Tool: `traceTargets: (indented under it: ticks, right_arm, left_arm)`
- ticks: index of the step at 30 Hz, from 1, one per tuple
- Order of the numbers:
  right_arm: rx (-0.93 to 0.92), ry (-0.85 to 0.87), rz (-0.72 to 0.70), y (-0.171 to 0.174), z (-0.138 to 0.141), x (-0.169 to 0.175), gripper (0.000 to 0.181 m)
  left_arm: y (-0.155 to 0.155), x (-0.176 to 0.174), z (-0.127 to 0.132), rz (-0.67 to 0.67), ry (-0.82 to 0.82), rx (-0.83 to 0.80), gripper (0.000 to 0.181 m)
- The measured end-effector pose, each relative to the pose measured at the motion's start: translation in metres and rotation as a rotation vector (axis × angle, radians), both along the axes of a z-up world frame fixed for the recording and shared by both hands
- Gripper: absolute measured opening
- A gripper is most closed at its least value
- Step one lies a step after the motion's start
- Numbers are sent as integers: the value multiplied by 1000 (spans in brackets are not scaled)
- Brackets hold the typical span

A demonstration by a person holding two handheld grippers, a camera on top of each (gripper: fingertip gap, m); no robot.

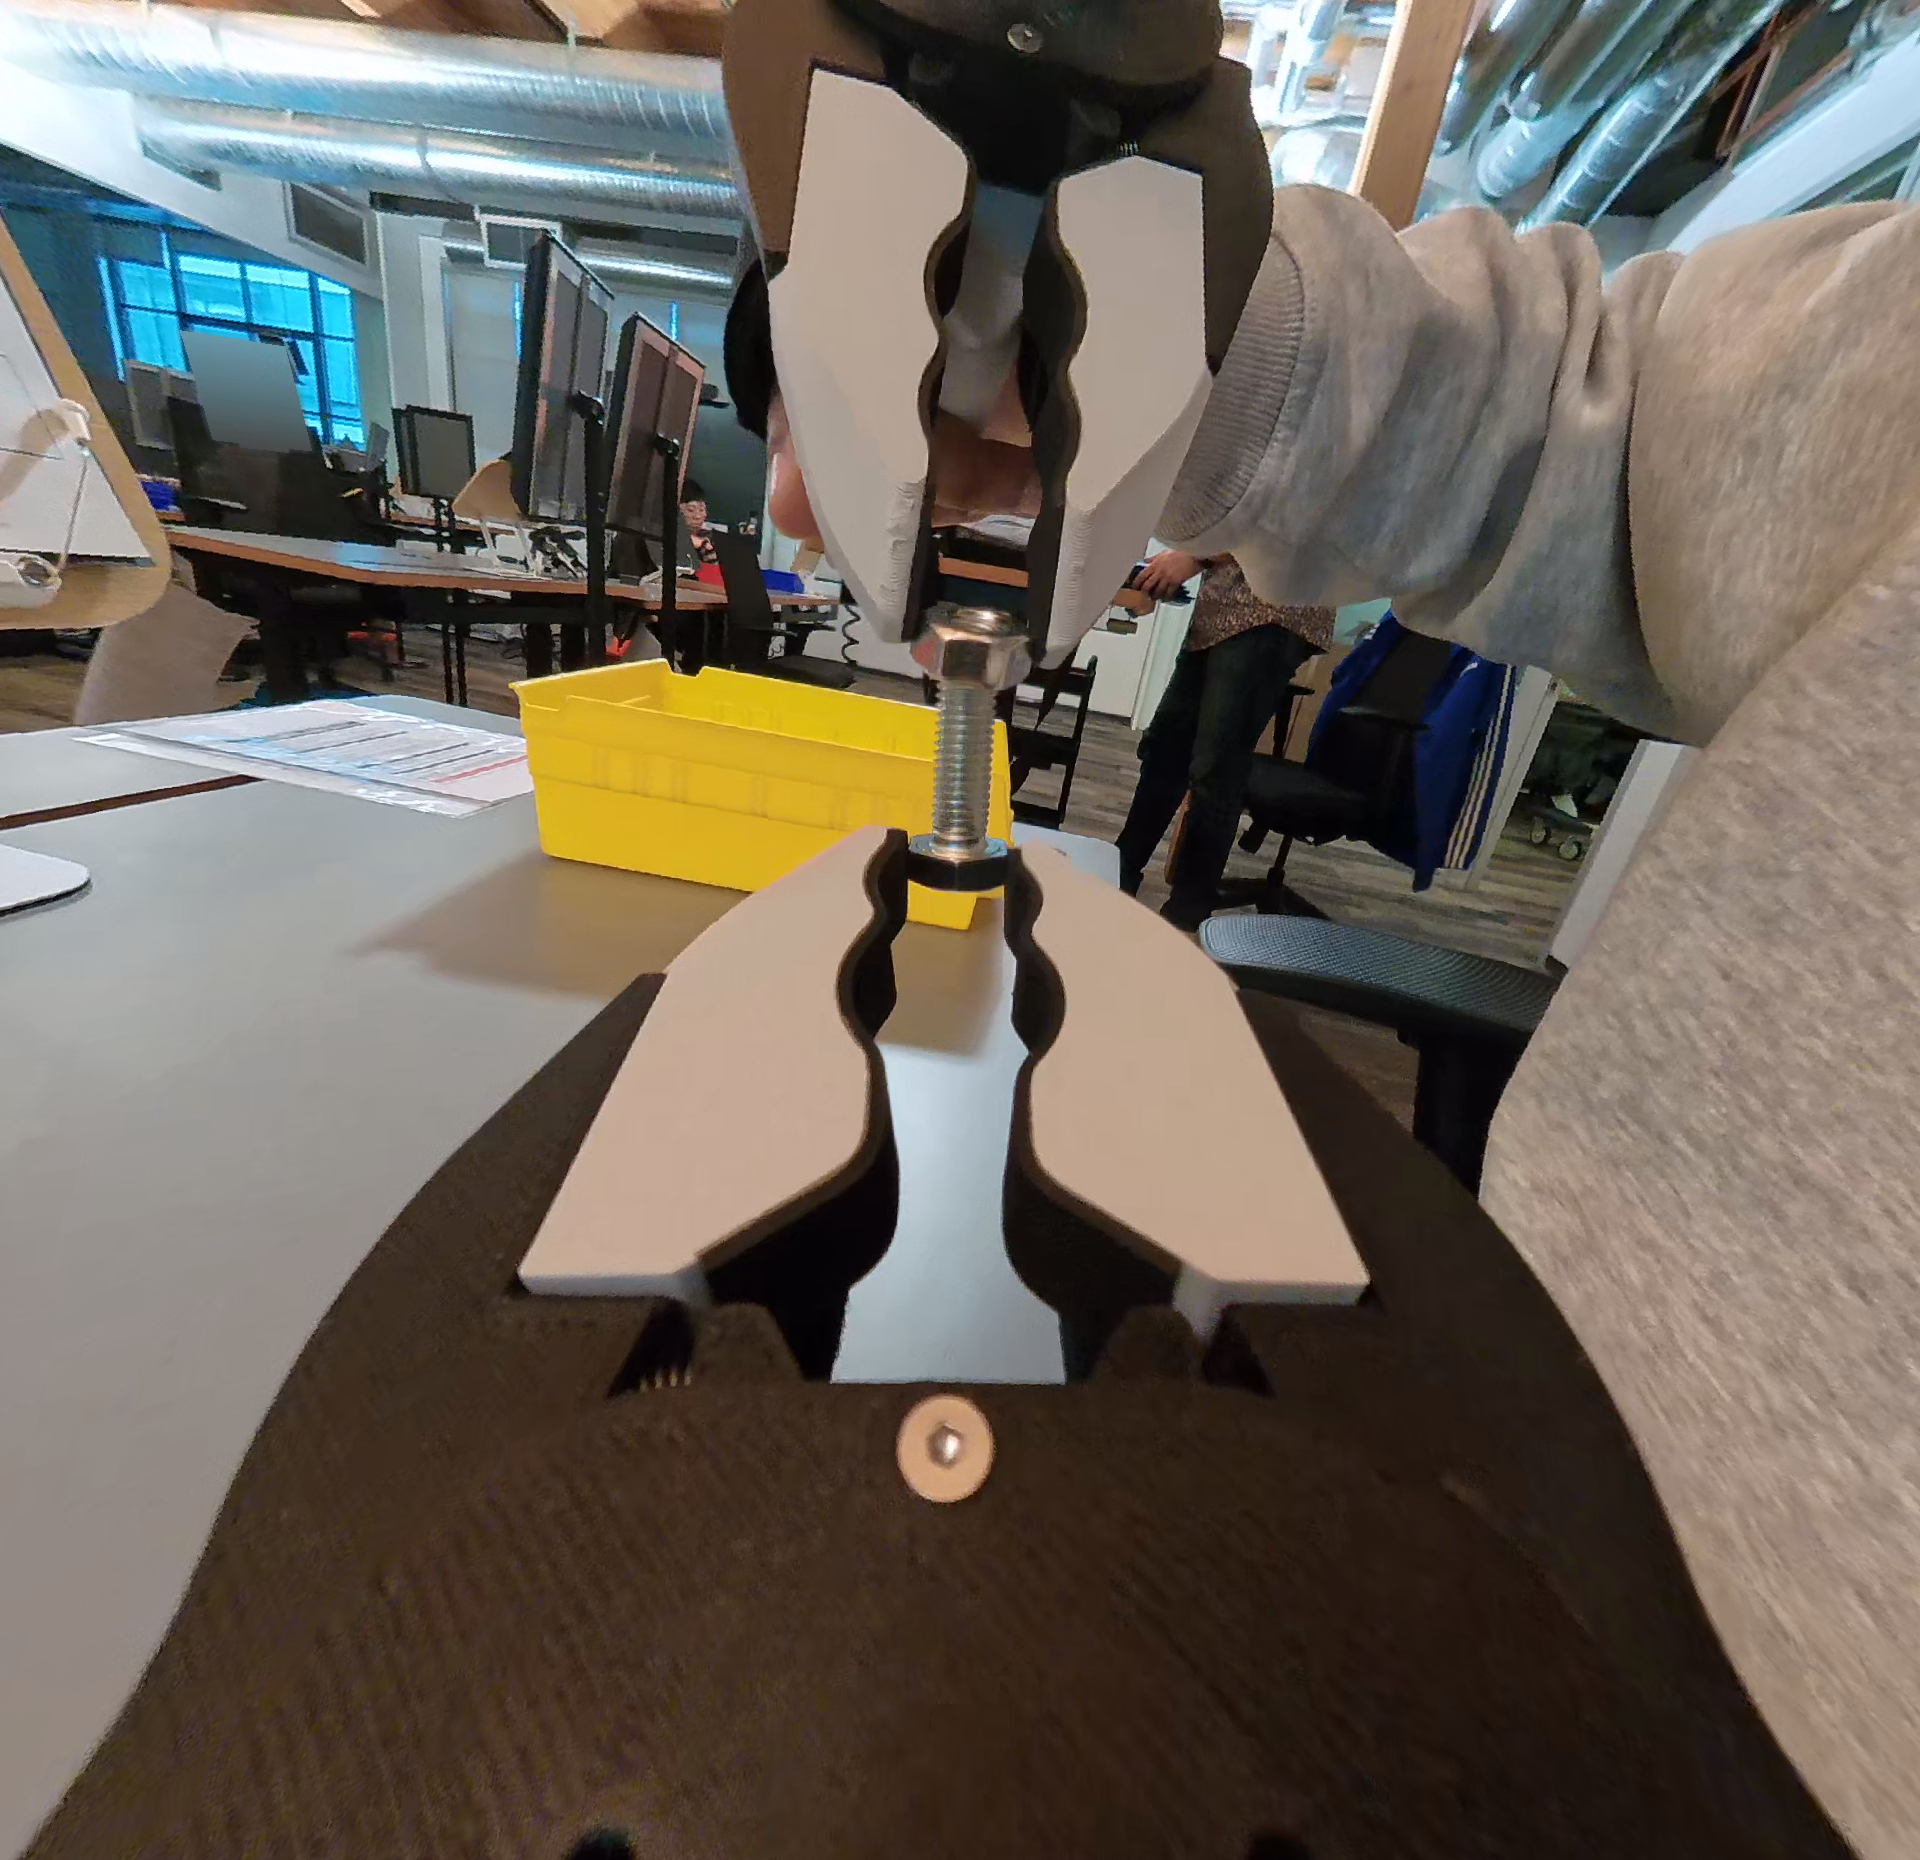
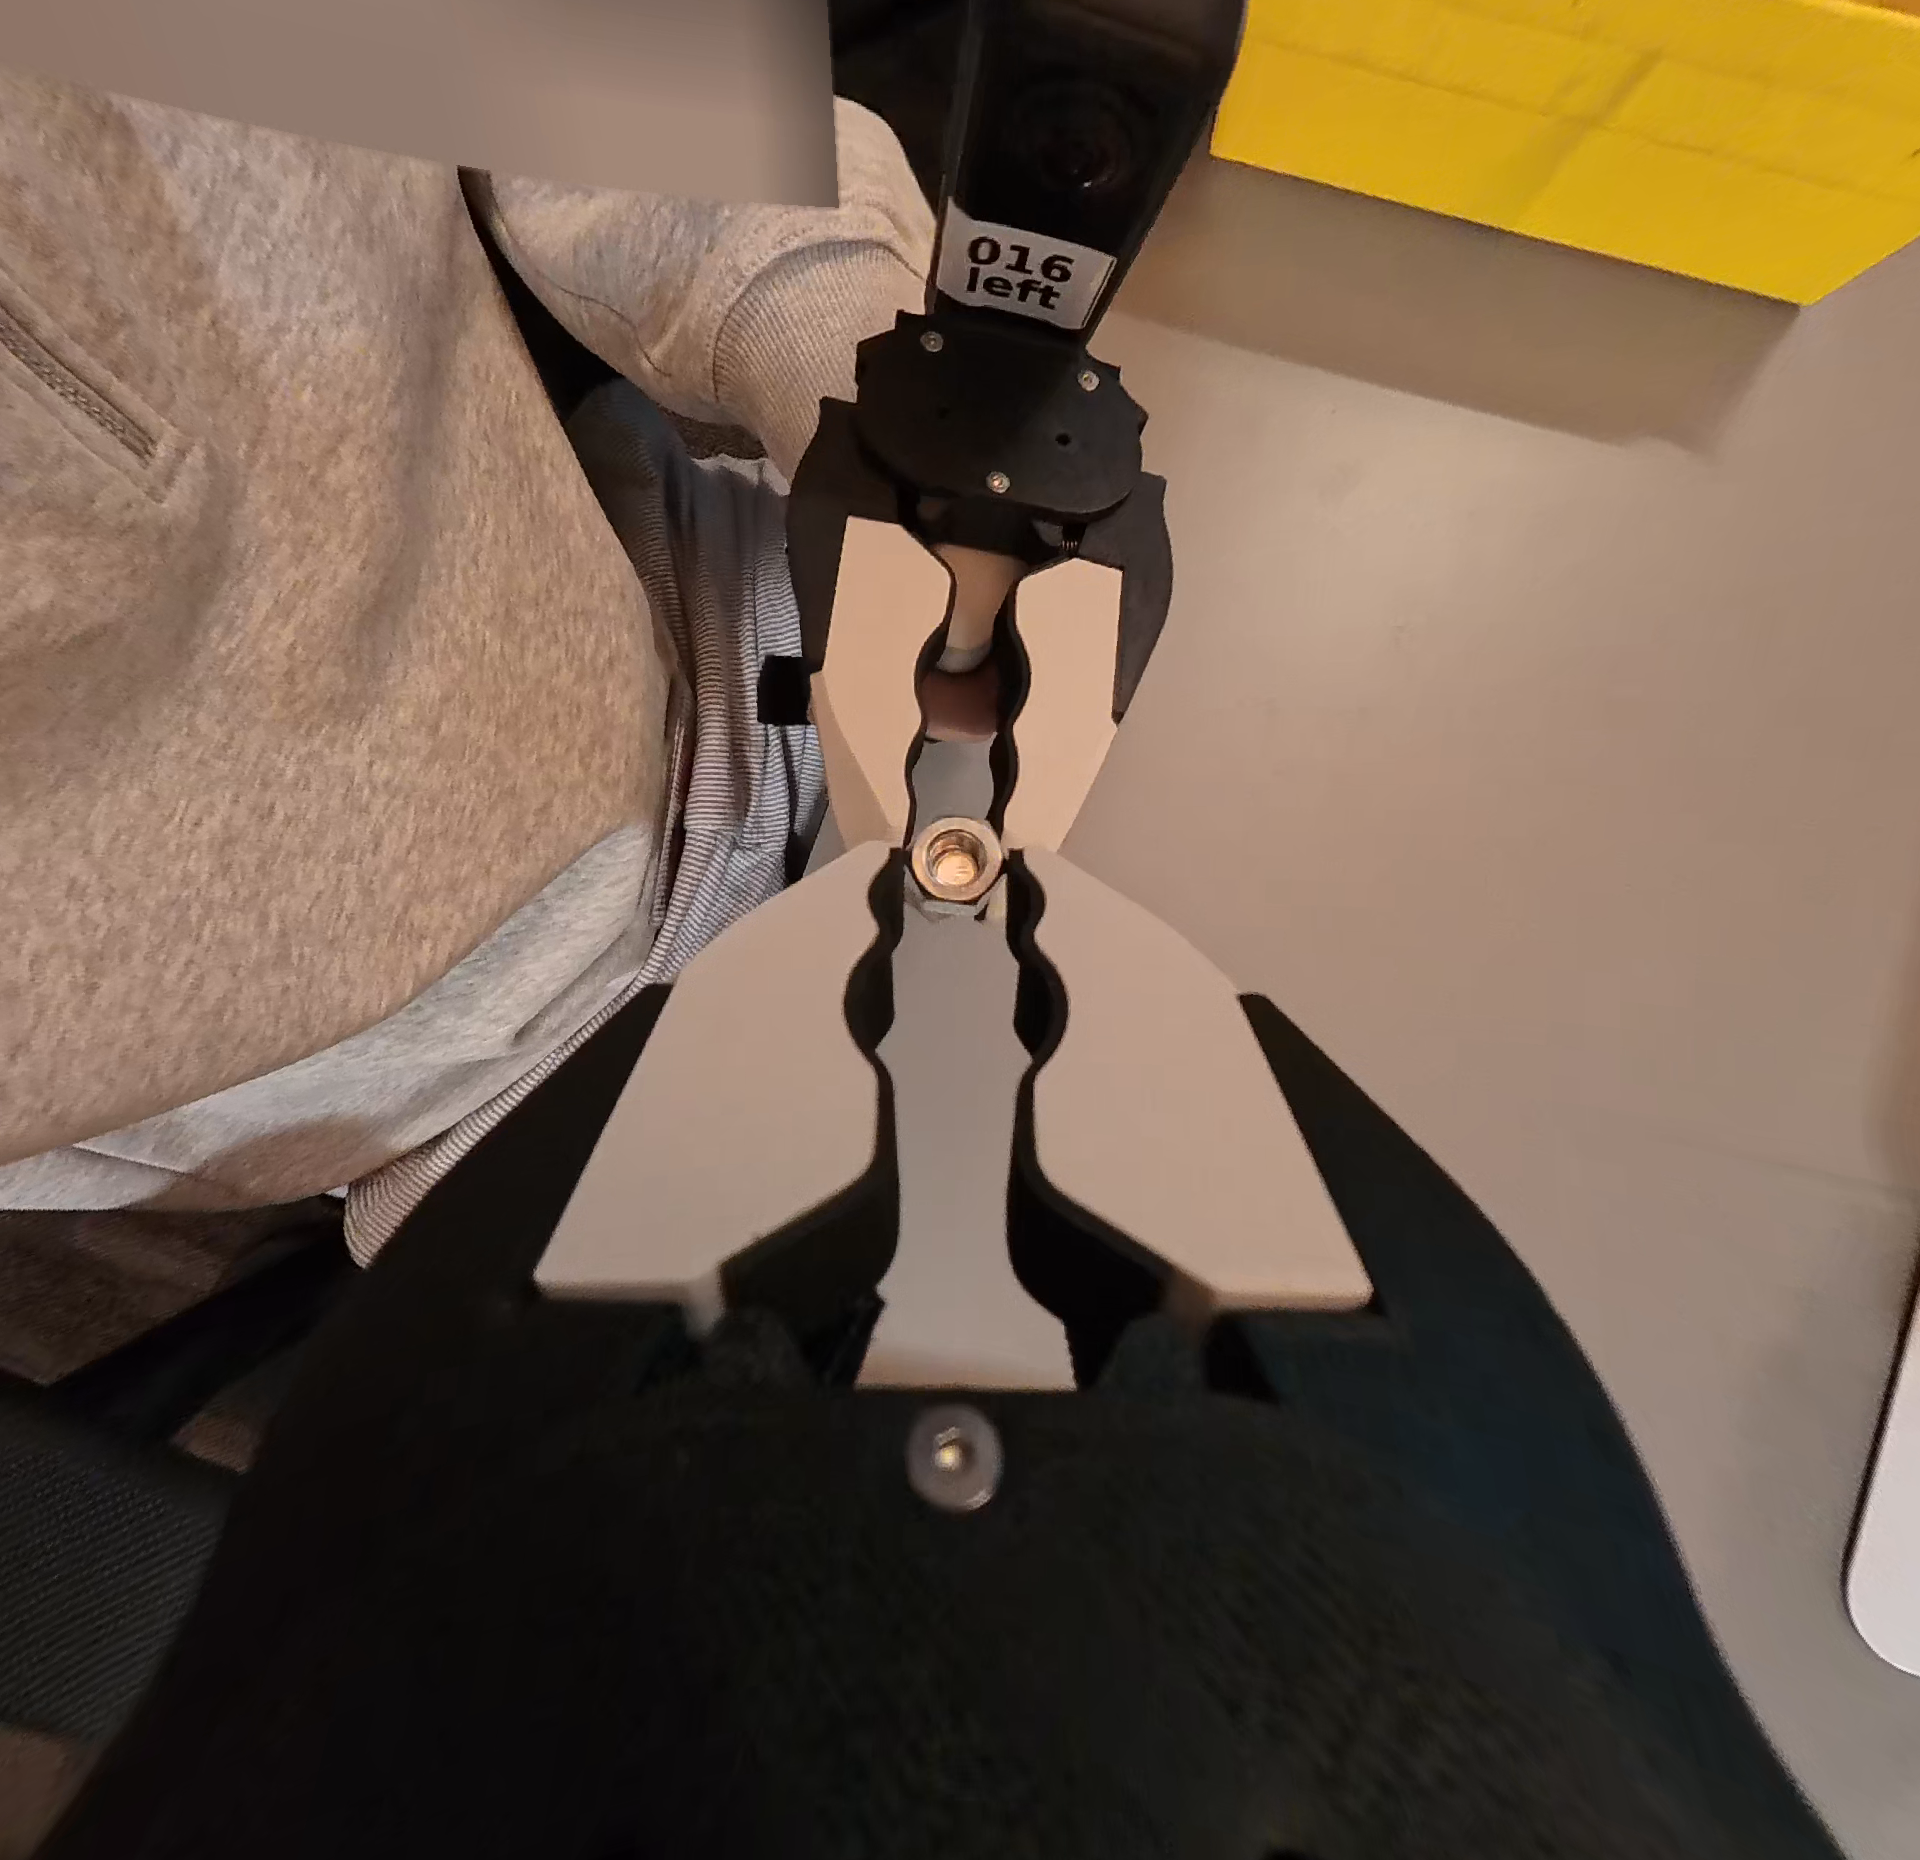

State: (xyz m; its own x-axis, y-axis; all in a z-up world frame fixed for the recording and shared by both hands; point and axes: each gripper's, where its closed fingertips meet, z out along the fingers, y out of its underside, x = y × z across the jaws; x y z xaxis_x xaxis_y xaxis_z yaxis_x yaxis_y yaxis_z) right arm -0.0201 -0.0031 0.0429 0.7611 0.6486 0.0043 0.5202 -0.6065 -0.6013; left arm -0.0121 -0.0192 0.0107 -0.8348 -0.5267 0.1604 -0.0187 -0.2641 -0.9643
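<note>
A silver hex bolt (image 1: 961, 761) stands upright above the grey table (image 1: 260, 979). My left gripper (image 1: 954, 863) is shut on a dark nut (image 1: 954, 870) at the bolt's lower end. My right gripper (image 1: 971, 638) comes down from above and is shut on the bolt's hex head (image 1: 971, 649). In the right wrist view my right gripper (image 2: 951, 880) grips the hex head (image 2: 951, 865), seen end-on. The left gripper (image 2: 951, 823) meets it from the far side, its nut hidden beneath the head.
A yellow bin (image 1: 727, 771) stands on the table just behind the bolt; it also shows in the right wrist view (image 2: 1558, 117). A sheet of paper (image 1: 332, 750) lies at the far left. A white rounded object (image 2: 1891, 1498) lies at the right edge. The person's grey sleeve (image 1: 1558, 439) and a chair armrest (image 1: 1382, 963) are on the right. Only a small space, under 4 cm, lies between the two pairs of fingers.
</note>
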Motion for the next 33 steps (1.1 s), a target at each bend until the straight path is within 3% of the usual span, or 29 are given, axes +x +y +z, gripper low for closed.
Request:
traceTargets:
  ticks: [16,26,33]
  right_arm:
    - [-9,3,-11,-1,1,0,19]
    - [-121,-190,17,-12,-17,7,19]
    - [-198,-155,-190,-11,-28,16,19]
  left_arm:
    - [1,-1,2,4,-11,-1,19]
    - [-4,6,-16,109,-41,196,18]
    - [1,16,-27,211,-52,311,18]
